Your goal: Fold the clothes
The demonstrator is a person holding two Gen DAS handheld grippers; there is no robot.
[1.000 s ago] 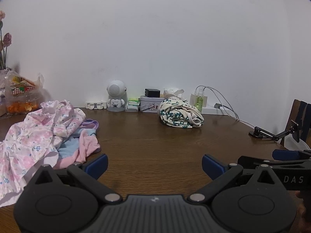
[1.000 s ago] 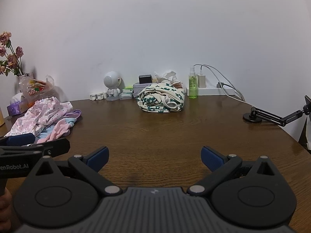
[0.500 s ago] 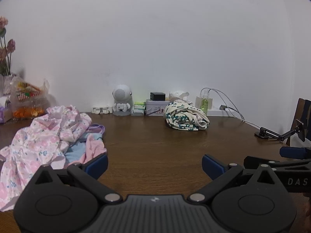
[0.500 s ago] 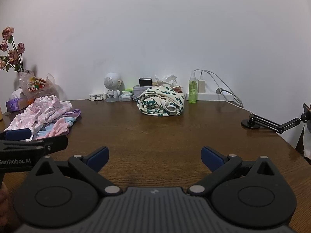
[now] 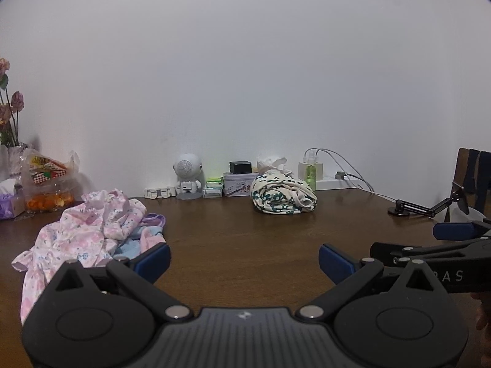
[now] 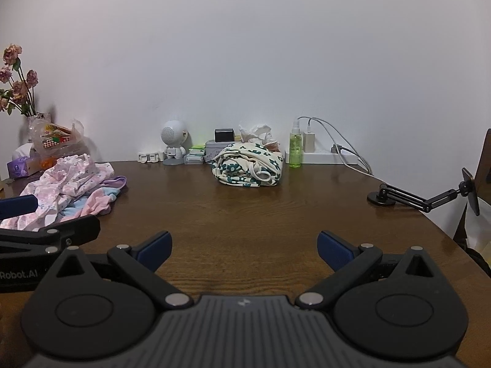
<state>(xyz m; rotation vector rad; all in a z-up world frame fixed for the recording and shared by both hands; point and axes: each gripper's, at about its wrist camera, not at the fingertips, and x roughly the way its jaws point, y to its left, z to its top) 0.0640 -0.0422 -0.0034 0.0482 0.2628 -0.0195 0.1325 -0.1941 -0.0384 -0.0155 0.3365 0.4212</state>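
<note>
A heap of pink floral clothes (image 5: 83,239) (image 6: 67,184) lies crumpled on the left of the brown table (image 5: 245,239), with light blue and purple pieces under it. A cream garment with green flowers (image 5: 284,196) (image 6: 248,168) sits bundled at the back centre. My left gripper (image 5: 244,259) is open and holds nothing; its left fingertip is close to the pink heap's near edge. My right gripper (image 6: 244,250) hovers open over bare wood near the front, well short of both piles. Each gripper shows at the edge of the other's view.
Along the back wall stand a small white robot figure (image 5: 187,176), a tin box (image 5: 237,184), a green spray bottle (image 6: 295,150) and a power strip with cables (image 6: 322,153). A black phone arm (image 6: 423,197) is at the right edge. Flowers and snack bags (image 6: 52,141) are back left.
Both cameras have tilted upward and drawn back a little, so the table and clothes sit lower in the frames. Both grippers stay open and the clothes have not moved.
</note>
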